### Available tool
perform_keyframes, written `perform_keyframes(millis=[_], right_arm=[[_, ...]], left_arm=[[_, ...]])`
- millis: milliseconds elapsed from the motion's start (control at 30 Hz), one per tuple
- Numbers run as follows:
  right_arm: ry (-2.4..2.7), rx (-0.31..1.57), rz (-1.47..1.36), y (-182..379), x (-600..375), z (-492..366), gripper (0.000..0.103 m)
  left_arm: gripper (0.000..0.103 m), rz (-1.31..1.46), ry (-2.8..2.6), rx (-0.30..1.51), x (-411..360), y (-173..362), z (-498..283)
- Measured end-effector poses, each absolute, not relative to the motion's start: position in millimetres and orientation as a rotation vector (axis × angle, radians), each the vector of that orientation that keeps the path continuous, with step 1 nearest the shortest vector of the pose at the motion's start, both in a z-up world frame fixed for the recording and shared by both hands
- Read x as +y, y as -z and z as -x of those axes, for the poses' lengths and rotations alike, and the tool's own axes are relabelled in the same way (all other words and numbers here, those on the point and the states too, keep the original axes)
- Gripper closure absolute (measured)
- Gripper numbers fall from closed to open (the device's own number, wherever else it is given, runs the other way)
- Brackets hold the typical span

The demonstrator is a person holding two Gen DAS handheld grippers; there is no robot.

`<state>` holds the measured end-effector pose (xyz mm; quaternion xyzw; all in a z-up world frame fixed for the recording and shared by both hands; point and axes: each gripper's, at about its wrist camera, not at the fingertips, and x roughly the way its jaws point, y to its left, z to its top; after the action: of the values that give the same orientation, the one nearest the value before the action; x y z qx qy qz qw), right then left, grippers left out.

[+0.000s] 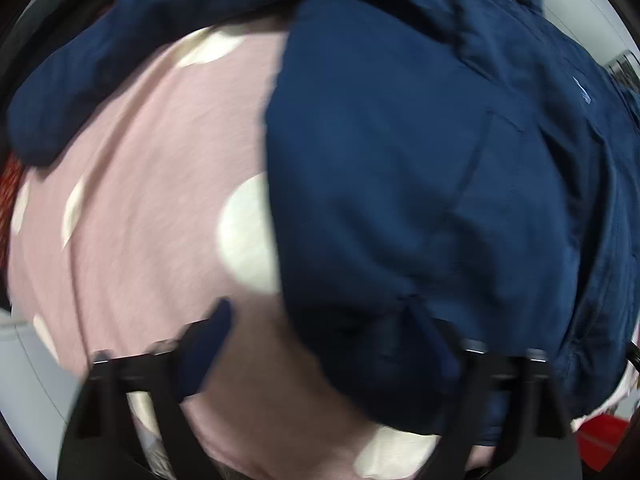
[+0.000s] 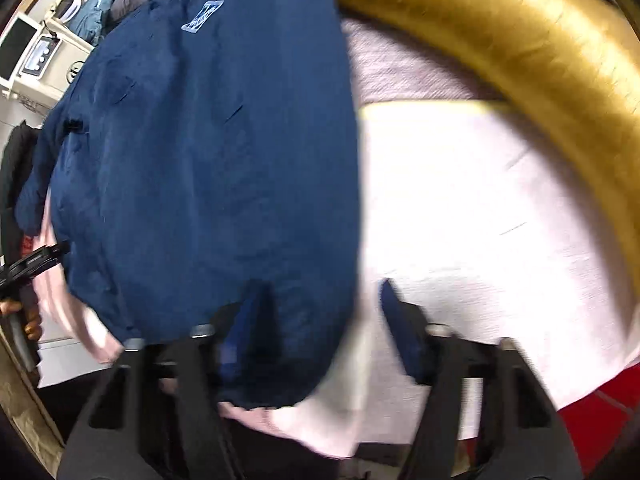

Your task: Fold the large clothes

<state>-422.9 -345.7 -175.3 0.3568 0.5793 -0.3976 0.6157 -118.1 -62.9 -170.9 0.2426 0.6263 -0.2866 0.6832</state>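
Note:
A navy blue jacket point(image 1: 400, 160) lies spread on a pink blanket with big white dots point(image 1: 140, 200). My left gripper point(image 1: 320, 340) points down over the jacket's lower corner. Its jaws stand apart, one fingertip point(image 1: 212, 332) on the bare blanket and the other on the navy cloth, so it is open. In the right wrist view the same jacket point(image 2: 200, 160) shows a pale label point(image 2: 202, 16). My right gripper point(image 2: 322, 316) straddles the jacket's side edge, one fingertip point(image 2: 390, 312) over a white dot of the blanket point(image 2: 460, 220). It is open too.
A long gold bolster point(image 2: 520, 40) curves along the blanket's far side. White appliances point(image 2: 36, 52) stand on a counter beyond the jacket. A hand point(image 2: 32, 324) shows at the left edge. Something red point(image 2: 592, 412) lies beside the blanket, also in the left wrist view as a red patch point(image 1: 600, 436).

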Motion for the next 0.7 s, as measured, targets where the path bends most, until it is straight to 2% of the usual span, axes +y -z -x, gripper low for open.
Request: perform_keyframes(millis=[33, 67, 100, 133, 267, 300, 367, 400, 433, 467, 567, 600, 633, 667, 700], right_arm=[[0.91, 1.345, -0.799, 177, -346, 415, 0.082], [0.902, 1.349, -0.776, 177, -347, 402, 0.09], [0.885, 1.326, -0.78, 175, -349, 390, 0.09], [0.859, 1.287, -0.792, 170, -353, 375, 0.091], [0.749, 1.169, -0.771, 155, -357, 315, 0.092], [0.724, 1.153, -0.786, 156, -360, 300, 0.092], [0.706, 1.167, -0.829, 166, -367, 280, 0.09], [0.728, 1.184, -0.828, 171, -370, 273, 0.087], [0.743, 1.19, -0.828, 173, -369, 275, 0.078], [0.759, 1.181, -0.84, 172, -370, 279, 0.065], [0.828, 1.091, -0.854, 152, -371, 299, 0.043], [0.859, 1.065, -0.85, 146, -371, 308, 0.041], [0.909, 1.04, -0.854, 136, -371, 327, 0.036], [0.941, 1.029, -0.869, 131, -369, 343, 0.033], [0.958, 1.031, -0.896, 132, -368, 359, 0.033]], left_arm=[[0.057, -0.548, 0.677, 1.43, -72, 169, 118], [0.068, -0.557, 0.674, 1.43, -75, 167, 116], [0.074, -0.554, 0.668, 1.424, -79, 162, 112], [0.079, -0.517, 0.646, 1.416, -78, 154, 99], [0.082, -0.265, 0.505, 1.44, -46, 131, 24], [0.087, -0.245, 0.483, 1.436, -40, 129, 11], [0.103, -0.33, 0.403, 1.367, -32, 130, -15], [0.103, -0.392, 0.344, 1.331, -29, 132, -25], [0.103, -0.405, 0.295, 1.343, -22, 139, -40], [0.103, -0.353, 0.275, 1.408, -13, 148, -54], [0.102, -0.168, 0.302, 1.47, 6, 146, -64], [0.1, -0.147, 0.351, 1.456, 8, 141, -60], [0.082, -0.15, 0.385, 1.45, 8, 138, -55], [0.04, -0.174, 0.416, 1.442, 8, 135, -47], [0.02, -0.199, 0.426, 1.43, 10, 134, -40]])
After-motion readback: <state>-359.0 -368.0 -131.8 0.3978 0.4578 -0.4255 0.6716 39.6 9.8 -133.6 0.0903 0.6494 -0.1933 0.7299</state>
